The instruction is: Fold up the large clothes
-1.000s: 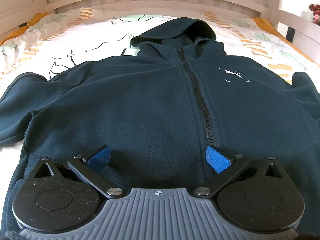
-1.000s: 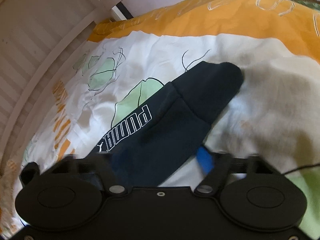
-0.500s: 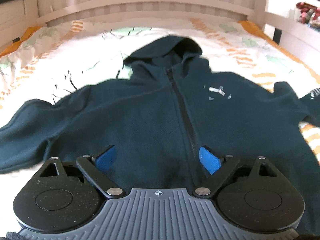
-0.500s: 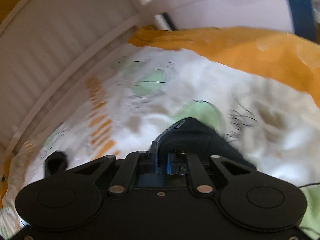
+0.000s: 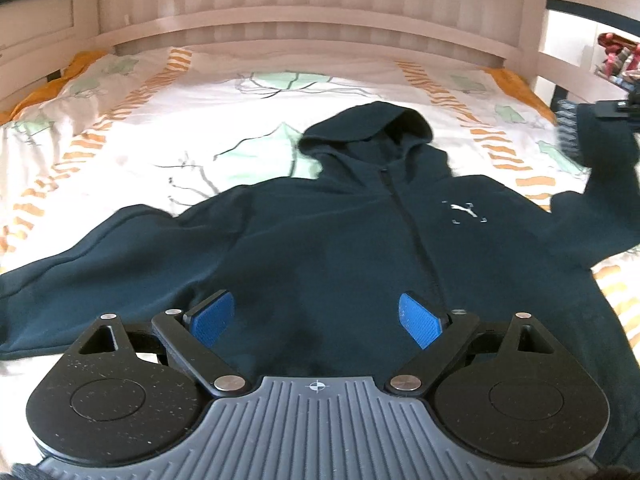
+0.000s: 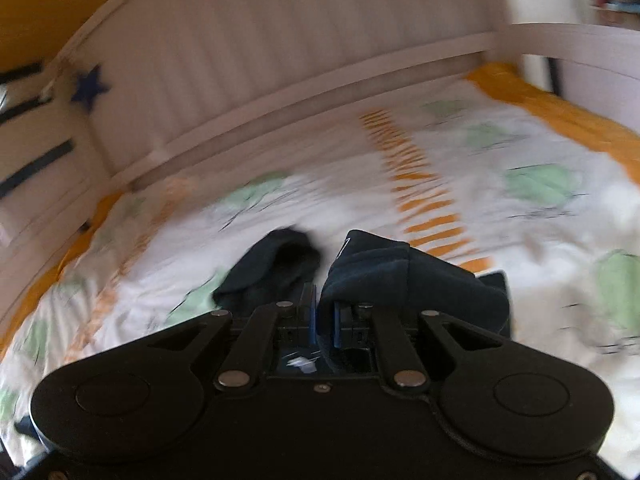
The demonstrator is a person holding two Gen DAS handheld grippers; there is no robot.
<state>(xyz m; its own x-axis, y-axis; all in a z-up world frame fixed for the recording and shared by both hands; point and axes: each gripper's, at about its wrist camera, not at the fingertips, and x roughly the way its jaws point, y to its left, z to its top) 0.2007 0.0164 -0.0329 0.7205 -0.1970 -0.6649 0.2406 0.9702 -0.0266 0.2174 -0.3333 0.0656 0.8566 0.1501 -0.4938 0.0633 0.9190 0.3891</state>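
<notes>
Two grippers were at work over the bed. The left gripper (image 5: pixel 316 318) hung above the lower front of the hoodie (image 5: pixel 320 248) with its blue pads (image 5: pixel 418 320) spread wide and nothing between them. Its jaws had narrowed slightly just before, with no cloth caught. The right gripper (image 6: pixel 322 314) had its pads pressed nearly together, pinching the cuff of the hoodie's sleeve (image 6: pixel 384 272), which bunched over the fingertips. In the left wrist view that sleeve (image 5: pixel 600 148) rose off the bedding at the right edge, lifted by the right gripper (image 5: pixel 614 110). The dark navy zip hoodie lay front up on the bed, hood (image 5: pixel 372 128) toward the headboard (image 5: pixel 312 20), zipper (image 5: pixel 412 224) closed, a small white logo (image 5: pixel 464 212) on the chest. Its other sleeve (image 5: pixel 80 264) stretched flat toward the left. Beneath it lay a white duvet (image 5: pixel 160 128) printed with green leaves and orange stripes. The right wrist view was blurred.
</notes>
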